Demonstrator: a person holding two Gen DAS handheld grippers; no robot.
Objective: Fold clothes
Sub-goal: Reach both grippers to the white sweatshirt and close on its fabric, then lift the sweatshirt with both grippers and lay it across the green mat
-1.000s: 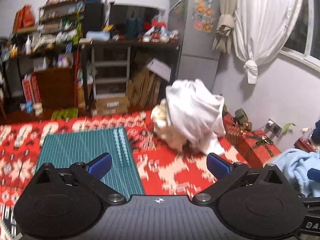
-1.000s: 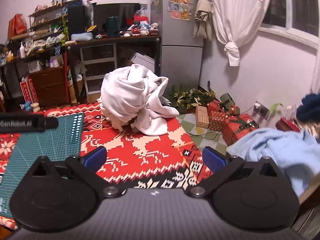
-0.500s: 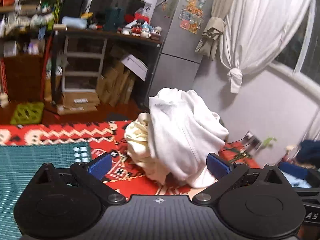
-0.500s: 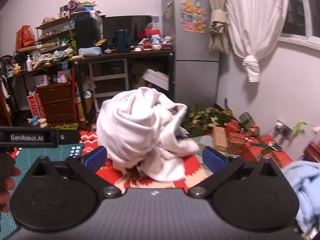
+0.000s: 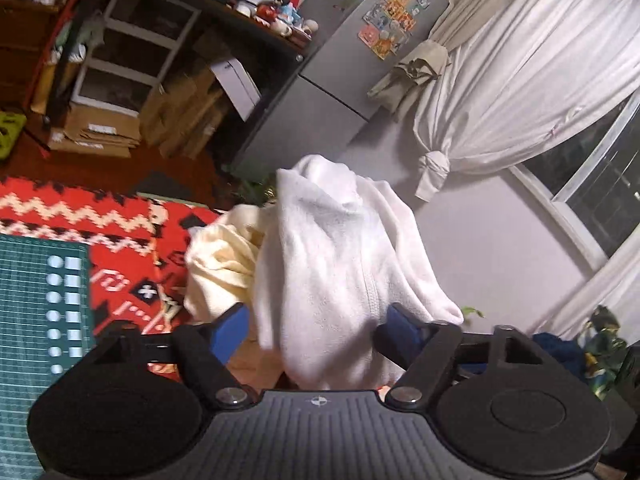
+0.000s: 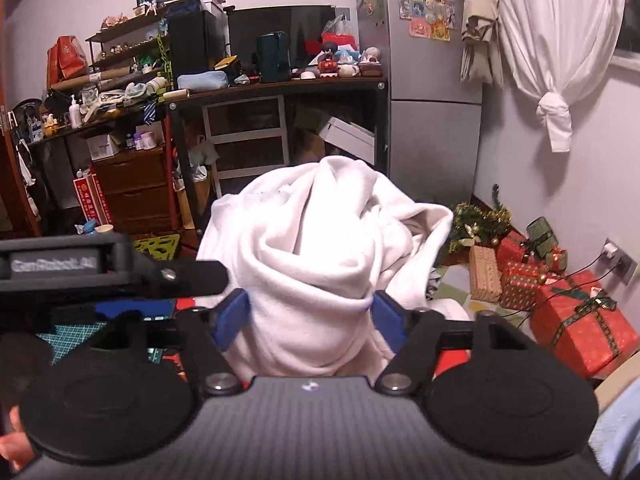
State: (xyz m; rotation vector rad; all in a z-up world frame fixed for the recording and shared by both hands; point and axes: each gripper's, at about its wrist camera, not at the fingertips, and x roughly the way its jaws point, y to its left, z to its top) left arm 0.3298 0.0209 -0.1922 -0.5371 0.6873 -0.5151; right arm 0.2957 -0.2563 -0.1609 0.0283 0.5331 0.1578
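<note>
In the left wrist view, a heap of white clothes [image 5: 332, 272] is filling the centre of the frame, sitting directly ahead of the left gripper [image 5: 316, 326], with its lower folds hanging down between the two blue fingertips [image 5: 230, 330]. A cream garment [image 5: 222, 258] is bulging out at the heap's left side, and both are lying on a red patterned rug [image 5: 120, 264] at the left, next to a green cutting mat [image 5: 40, 320] at the far left edge. The left gripper is standing wide open, its fingers flanking the white cloth; whether they are touching it is not clear, and they are not clamping it. In the right wrist view, the same white clothes [image 6: 320, 256] are piling up in the middle of the frame, right in front of the right gripper [image 6: 310, 320], whose blue fingertips [image 6: 232, 316] are sitting spread wide on either side of the lower folds without pinching them. The left gripper's dark body [image 6: 104, 268] is reaching in from the left edge beside the heap. Wrapped gift boxes [image 6: 580, 320] are sitting at the lower right, apart from the clothes.
</note>
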